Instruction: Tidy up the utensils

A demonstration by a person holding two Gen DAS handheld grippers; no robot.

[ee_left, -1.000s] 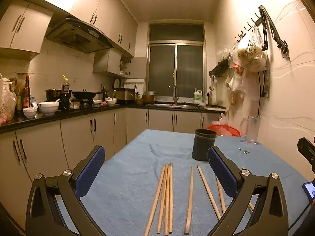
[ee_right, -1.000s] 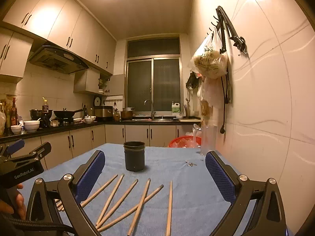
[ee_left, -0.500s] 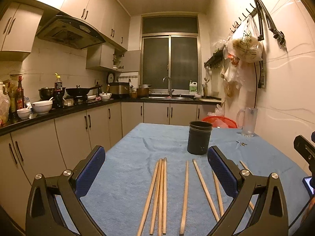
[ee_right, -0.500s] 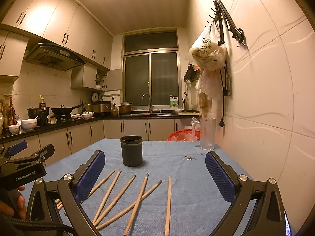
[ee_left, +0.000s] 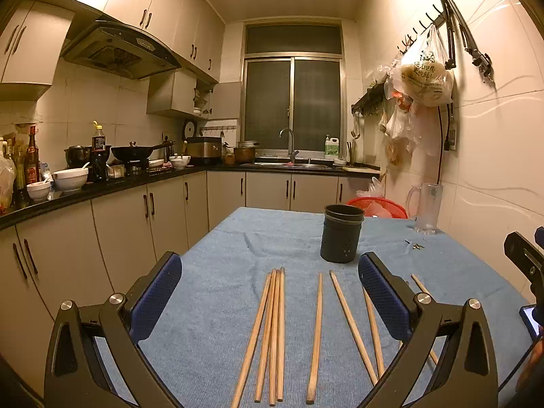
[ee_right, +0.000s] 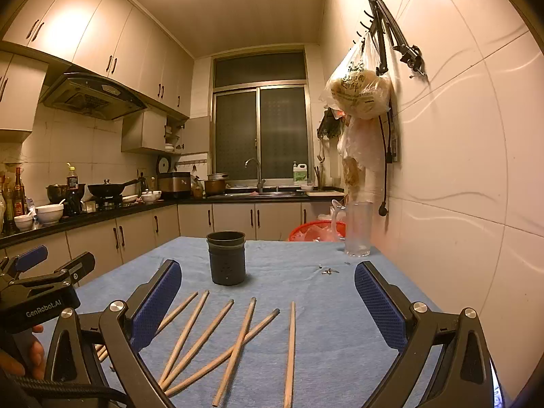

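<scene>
- Left gripper (ee_left: 270,294): jaws wide apart, nothing between them, hovering above the desk (ee_left: 217,272), which has a blue cloth on it.
- Right gripper (ee_right: 268,292): also spread wide and empty, above the same desk.
- Chopsticks (ee_left: 276,333): wooden, all flat on the cloth, none held. In the left wrist view four lie tight together side by side; a single one is just right of them, and more fan out further right, partly hidden by the right finger.
- In the right wrist view the chopsticks are loosely splayed, two crossing each other, one lying apart on the right side.
- Dark holder cup (ee_left: 341,234): upright on the desk beyond the chopstick tips, not touching them. Can't see inside it.
- Clear glass jug (ee_right: 357,229): far right corner of the desk, by the wall.
- Red basket (ee_right: 307,232): behind the desk's far edge.
- A hand (ee_right: 35,353) grips the left gripper's handle, seen in the right wrist view.
</scene>
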